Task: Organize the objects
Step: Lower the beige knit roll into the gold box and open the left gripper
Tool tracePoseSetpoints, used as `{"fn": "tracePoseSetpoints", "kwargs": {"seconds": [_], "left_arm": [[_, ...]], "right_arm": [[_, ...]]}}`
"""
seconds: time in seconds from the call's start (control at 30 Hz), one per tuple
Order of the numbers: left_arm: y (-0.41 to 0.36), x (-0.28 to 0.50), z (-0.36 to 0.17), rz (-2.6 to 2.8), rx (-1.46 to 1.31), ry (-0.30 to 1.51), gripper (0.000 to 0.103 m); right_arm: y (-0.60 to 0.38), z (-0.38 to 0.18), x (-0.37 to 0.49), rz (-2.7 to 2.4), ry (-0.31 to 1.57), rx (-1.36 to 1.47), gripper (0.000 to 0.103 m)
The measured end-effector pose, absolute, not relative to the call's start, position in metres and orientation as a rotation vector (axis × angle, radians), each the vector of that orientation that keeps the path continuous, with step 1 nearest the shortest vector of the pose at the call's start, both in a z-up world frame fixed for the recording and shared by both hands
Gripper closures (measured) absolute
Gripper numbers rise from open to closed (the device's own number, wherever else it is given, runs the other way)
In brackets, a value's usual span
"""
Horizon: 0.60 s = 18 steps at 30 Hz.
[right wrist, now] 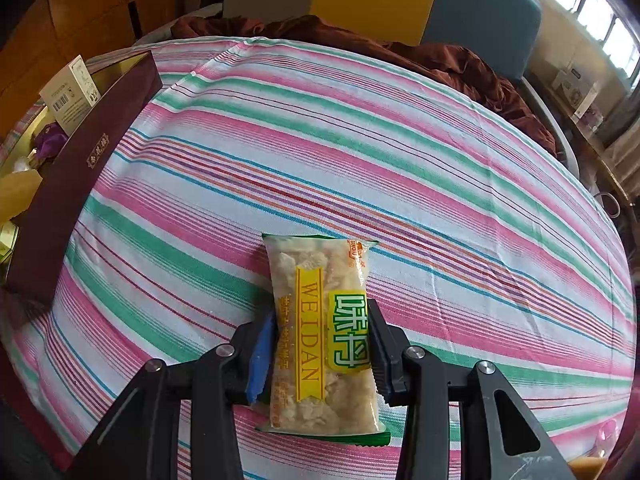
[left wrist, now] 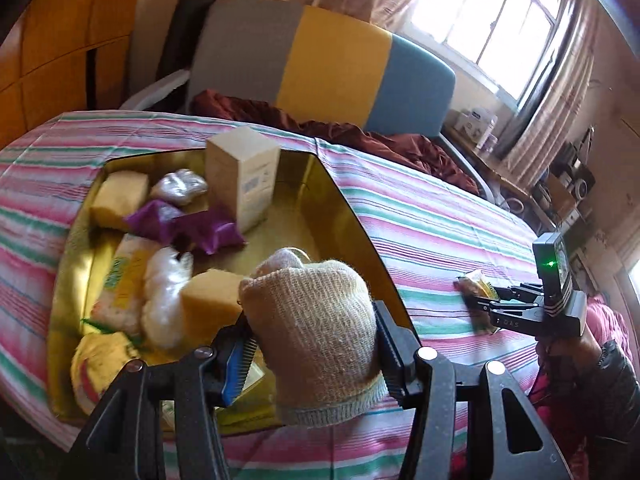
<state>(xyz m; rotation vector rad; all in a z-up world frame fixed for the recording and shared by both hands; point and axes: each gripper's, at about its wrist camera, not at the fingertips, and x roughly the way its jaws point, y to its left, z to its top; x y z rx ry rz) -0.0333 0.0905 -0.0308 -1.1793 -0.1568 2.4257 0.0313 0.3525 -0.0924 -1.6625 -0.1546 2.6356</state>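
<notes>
Now we hold a knit glove (left wrist: pixel 316 336) in the left gripper (left wrist: pixel 316 354) over the box (left wrist: pixel 352 200), the right gripper (right wrist: pixel 320 354) clamps the snack packet (right wrist: pixel 320 332), and release comes next.

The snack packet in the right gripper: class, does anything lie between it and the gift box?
Nothing visible does. Only bare striped cloth separates the snack packet, clamped in the right gripper, from the box.

light: daylight, blown-out window (left wrist: pixel 496 12) upper right | blur: slight | edges: fisheye bending, dark corners
</notes>
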Motion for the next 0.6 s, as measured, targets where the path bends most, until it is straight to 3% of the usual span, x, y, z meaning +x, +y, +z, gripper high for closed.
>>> {"fn": "tracePoseSetpoints", "kwargs": {"seconds": [0.6], "left_arm": [[0.121, -0.054, -0.069, 2.319, -1.350, -0.009, 0.046]], "right_arm": [[0.352, -0.093, 0.030, 2.637, -0.172, -1.663, 0.060]]}}
